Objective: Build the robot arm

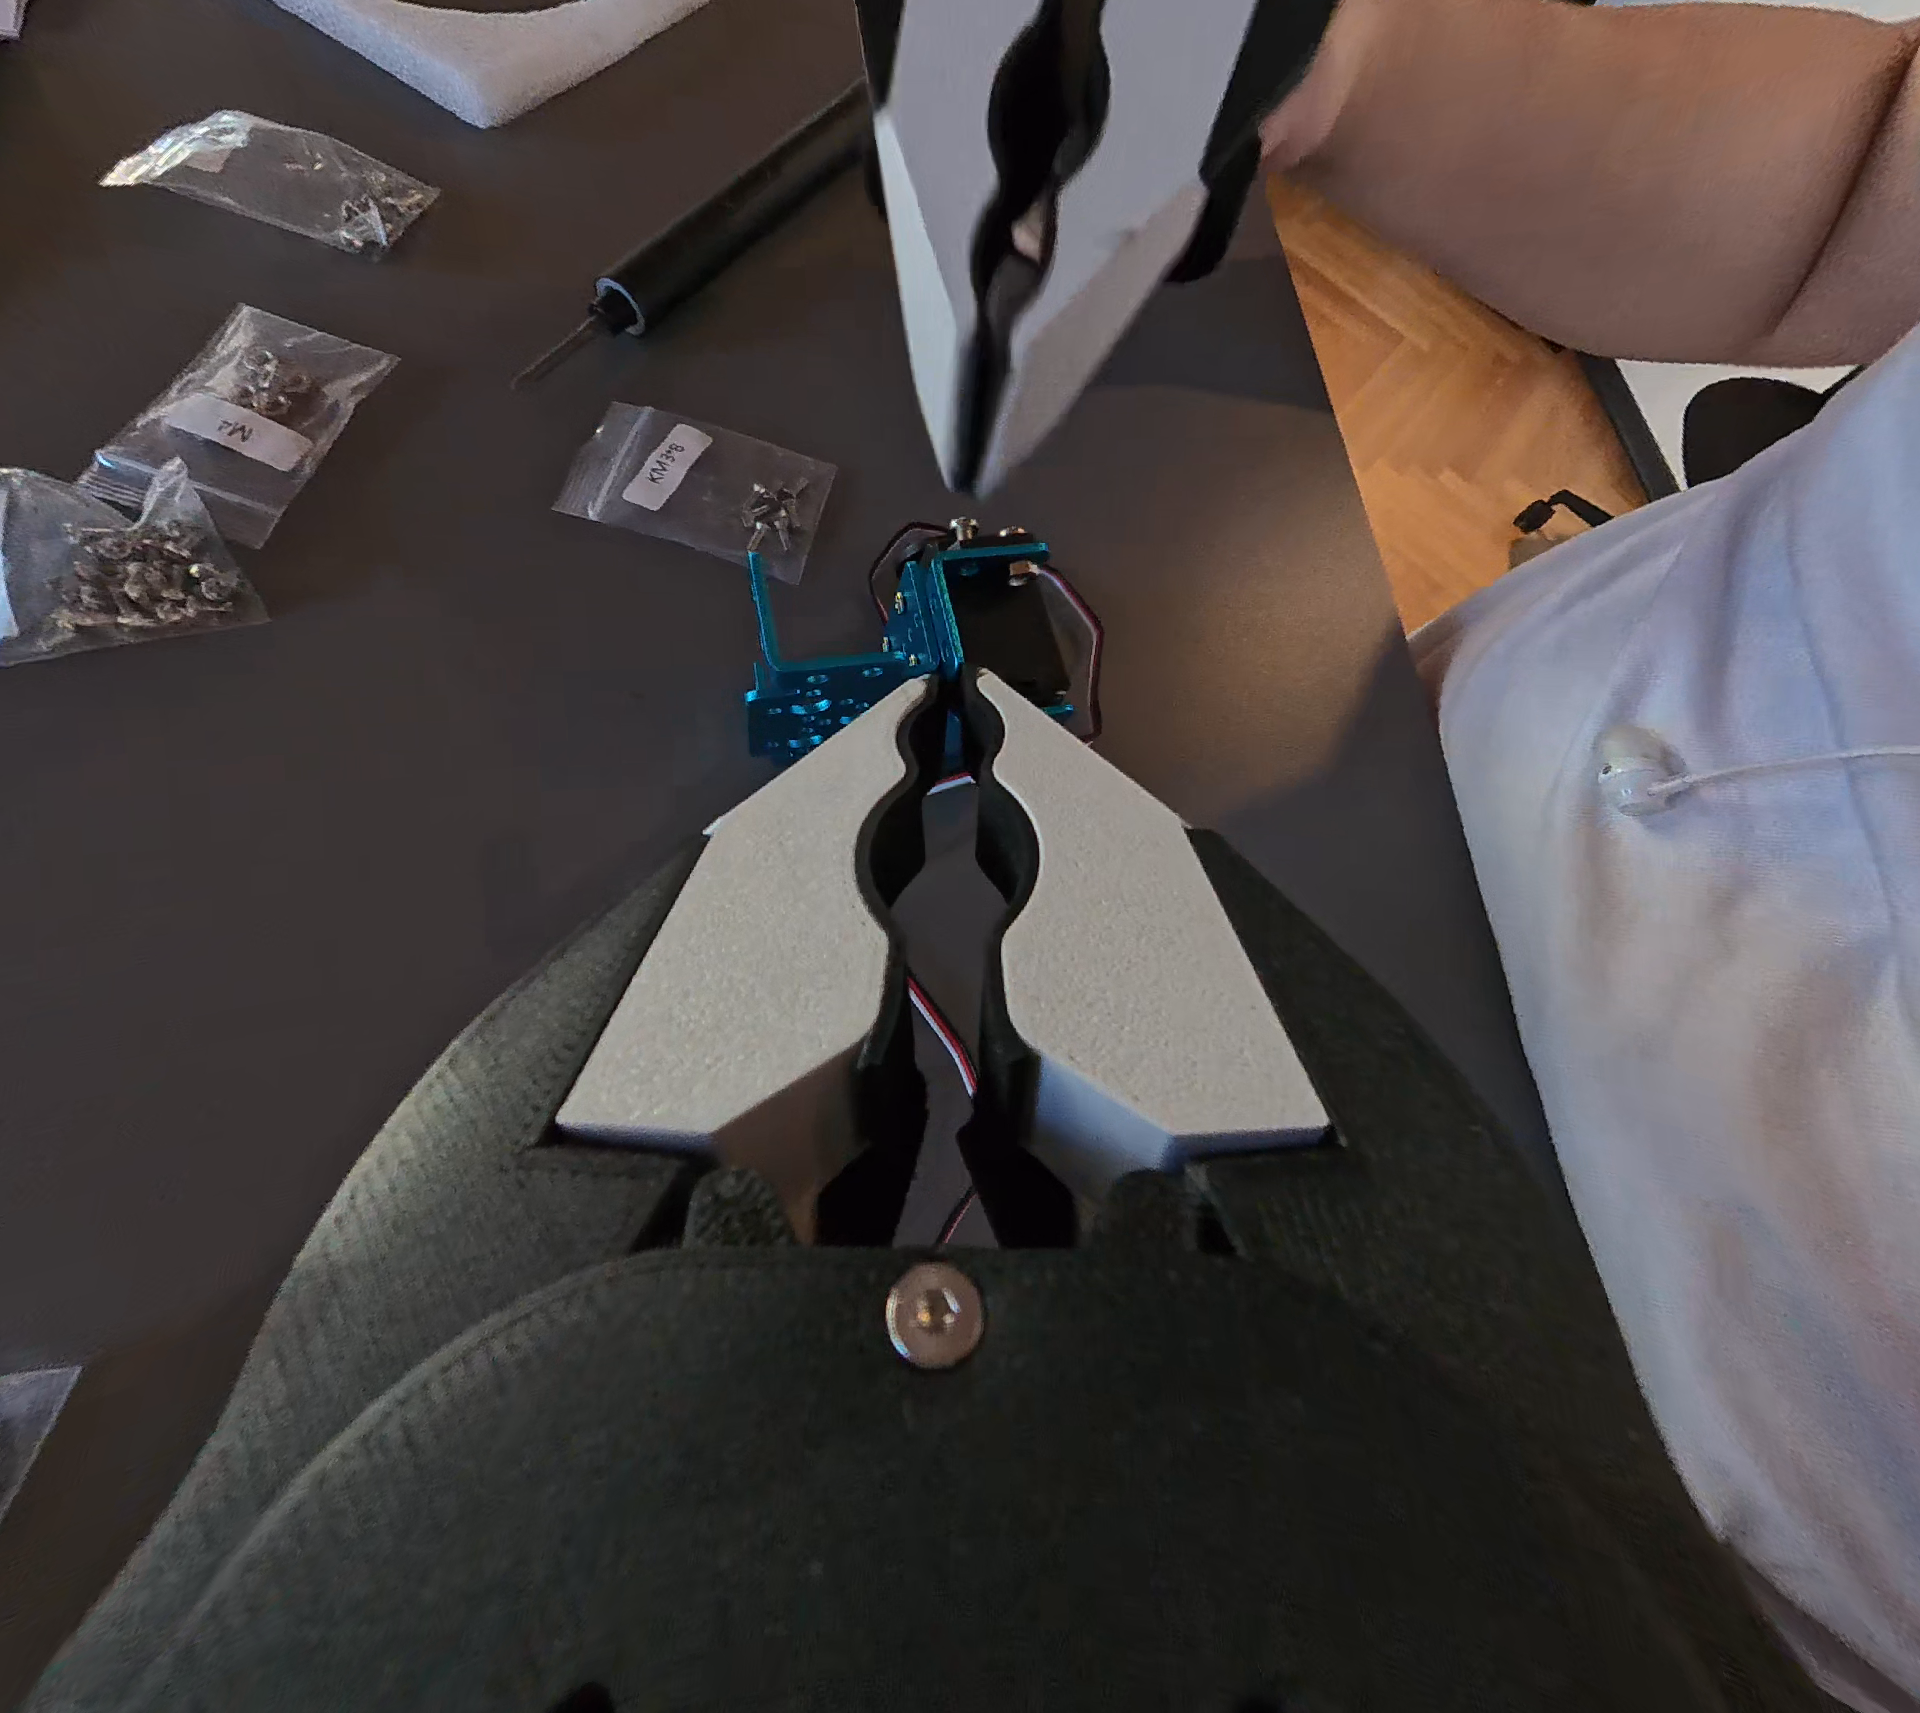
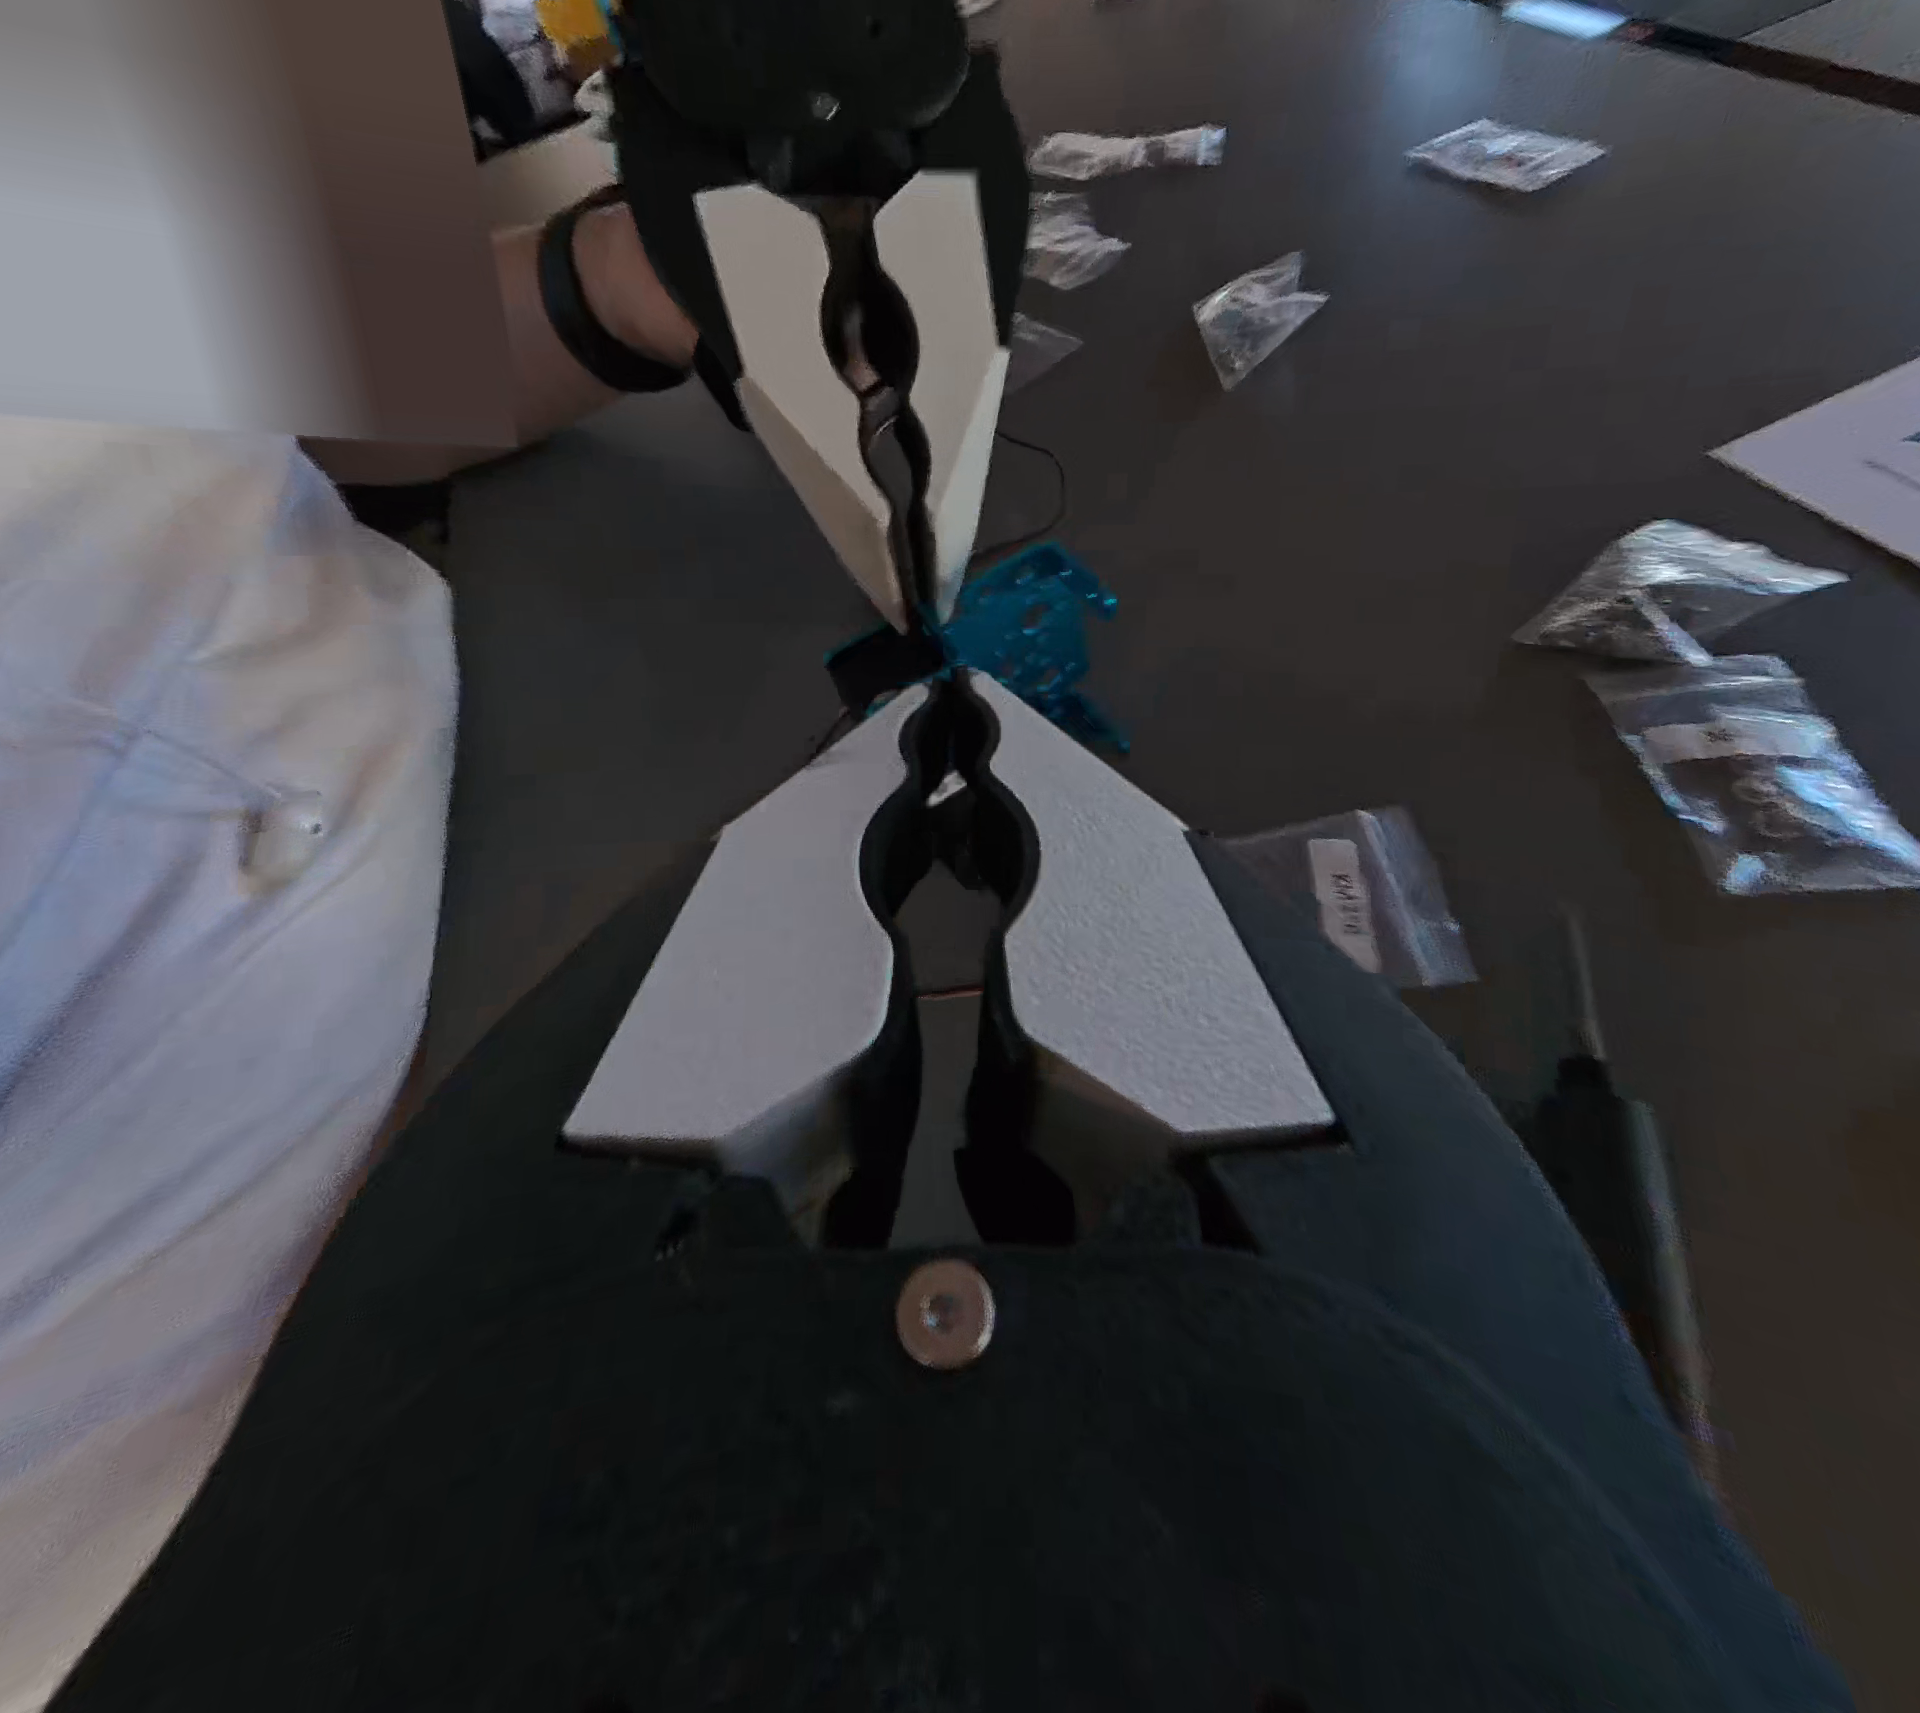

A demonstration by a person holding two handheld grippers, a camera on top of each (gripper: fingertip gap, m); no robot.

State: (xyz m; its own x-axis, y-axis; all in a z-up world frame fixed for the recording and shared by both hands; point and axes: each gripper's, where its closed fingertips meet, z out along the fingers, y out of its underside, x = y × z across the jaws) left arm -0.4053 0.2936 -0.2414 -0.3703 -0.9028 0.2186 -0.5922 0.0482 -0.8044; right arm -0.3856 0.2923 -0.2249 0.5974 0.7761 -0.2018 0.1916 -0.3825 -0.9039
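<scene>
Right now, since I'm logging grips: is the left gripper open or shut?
Shut. The left gripper has its tips pinched on the blue bracket assembly; almost no gap shows between the tips.

Left tongs (image 1: pixel 951 687) and right tongs (image 2: pixel 951 687) both pinched closed — tips facing, nearly meeting

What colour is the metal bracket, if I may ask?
The metal bracket is blue, clearest in the left wrist view.

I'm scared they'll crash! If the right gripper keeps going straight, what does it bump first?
Probably the blue perforated metal bracket with its black servo, right at the right gripper tips. The left gripper sits just beyond; depth is unclear.
</scene>
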